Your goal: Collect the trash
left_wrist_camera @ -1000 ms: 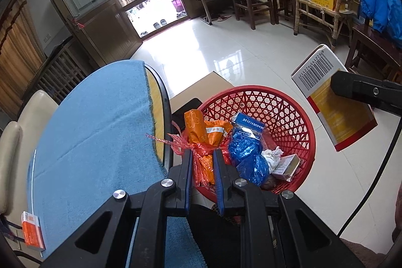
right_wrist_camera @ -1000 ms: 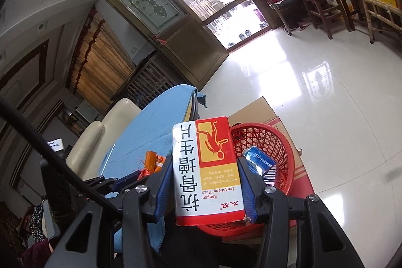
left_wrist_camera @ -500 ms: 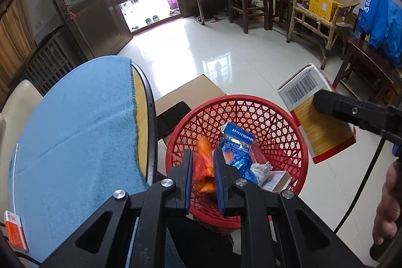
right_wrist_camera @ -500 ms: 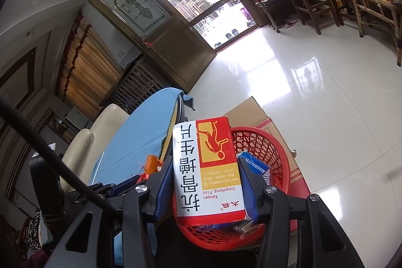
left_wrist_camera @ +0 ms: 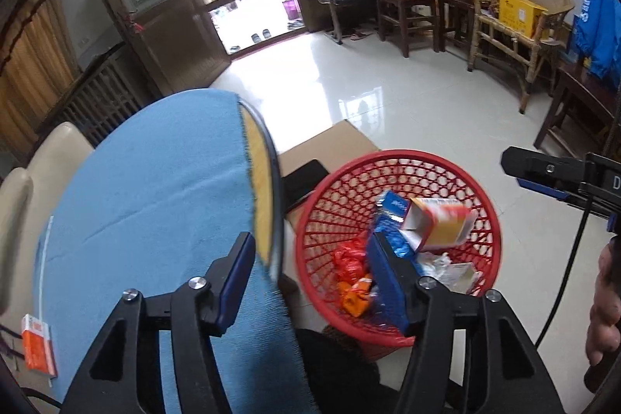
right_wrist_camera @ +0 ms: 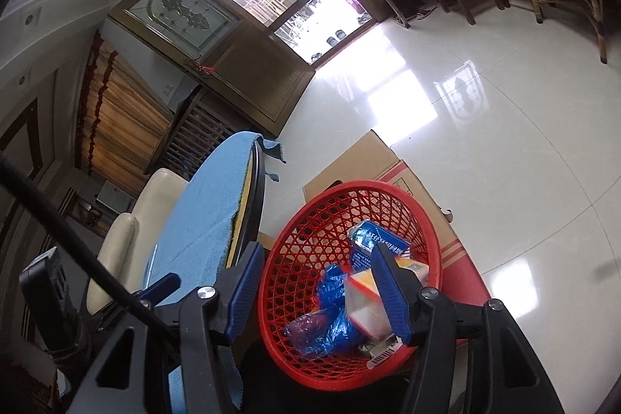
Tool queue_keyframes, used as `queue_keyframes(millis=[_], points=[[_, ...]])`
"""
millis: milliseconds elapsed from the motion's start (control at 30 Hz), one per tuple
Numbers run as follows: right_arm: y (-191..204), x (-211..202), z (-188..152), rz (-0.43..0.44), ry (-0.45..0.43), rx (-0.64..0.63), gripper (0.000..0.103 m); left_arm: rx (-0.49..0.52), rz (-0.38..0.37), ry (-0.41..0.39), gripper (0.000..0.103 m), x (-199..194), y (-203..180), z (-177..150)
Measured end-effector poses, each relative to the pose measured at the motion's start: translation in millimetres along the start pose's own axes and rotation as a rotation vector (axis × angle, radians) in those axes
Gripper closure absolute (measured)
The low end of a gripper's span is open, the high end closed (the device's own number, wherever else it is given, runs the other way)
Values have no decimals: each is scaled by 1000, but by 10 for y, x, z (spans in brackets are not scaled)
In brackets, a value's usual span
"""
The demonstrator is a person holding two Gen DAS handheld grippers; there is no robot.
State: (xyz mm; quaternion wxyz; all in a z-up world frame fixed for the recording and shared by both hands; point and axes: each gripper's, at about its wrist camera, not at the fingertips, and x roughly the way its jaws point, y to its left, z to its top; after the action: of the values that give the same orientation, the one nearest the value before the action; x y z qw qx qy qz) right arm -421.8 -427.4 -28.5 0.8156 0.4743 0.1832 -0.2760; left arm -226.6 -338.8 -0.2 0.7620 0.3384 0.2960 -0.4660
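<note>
A red mesh basket [left_wrist_camera: 458, 181] stands on the floor beside the round table; it also shows in the right wrist view [right_wrist_camera: 306, 231]. Inside lie a red, white and yellow carton [left_wrist_camera: 440, 226], an orange wrapper [left_wrist_camera: 355, 291], blue packets [right_wrist_camera: 330, 324] and other scraps. My left gripper [left_wrist_camera: 310, 282] is open and empty over the table edge and basket rim. My right gripper [right_wrist_camera: 316, 291] is open and empty above the basket, with the carton [right_wrist_camera: 366, 303] under it. A small orange box [left_wrist_camera: 37, 346] lies on the table at the far left.
The round table [left_wrist_camera: 147, 204] carries a blue cloth, with cream chairs [left_wrist_camera: 23, 181] behind it. A flat cardboard box [right_wrist_camera: 392, 169] lies under the basket. Wooden chairs and a small table [left_wrist_camera: 411, 10] stand across the tiled floor. The right gripper's arm [left_wrist_camera: 562, 177] crosses the left wrist view.
My left gripper opened and let the orange wrapper fall into the basket. My right gripper opened and the carton dropped into the basket.
</note>
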Motion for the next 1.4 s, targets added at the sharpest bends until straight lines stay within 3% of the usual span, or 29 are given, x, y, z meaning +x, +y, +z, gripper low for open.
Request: queue_keyframes(millis=[133, 267, 400, 633, 700, 767, 1033, 1400], points=[[91, -48, -23, 8, -3, -30, 41, -48, 29, -18, 37, -176, 194, -56], [242, -89, -58, 17, -1, -65, 41, -66, 104, -55, 36, -387, 367, -126], [449, -113, -88, 30, -2, -112, 41, -109, 177, -101, 21, -655, 583, -219], [1029, -188, -162, 72, -20, -223, 41, -163, 283, -176, 20, -1213, 957, -370], [1226, -223, -218, 88, -28, -260, 41, -189, 317, -190, 13, -1367, 1085, -429], [1439, -256, -294, 100, -36, -304, 41, -222, 349, -206, 13, -1528, 1231, -506], [2298, -361, -678, 153, -66, -477, 38, -341, 453, -212, 13, -1980, 1769, -868], [3143, -357, -1254, 156, -82, -662, 37, -486, 571, -200, 13, -2388, 2402, -1478]])
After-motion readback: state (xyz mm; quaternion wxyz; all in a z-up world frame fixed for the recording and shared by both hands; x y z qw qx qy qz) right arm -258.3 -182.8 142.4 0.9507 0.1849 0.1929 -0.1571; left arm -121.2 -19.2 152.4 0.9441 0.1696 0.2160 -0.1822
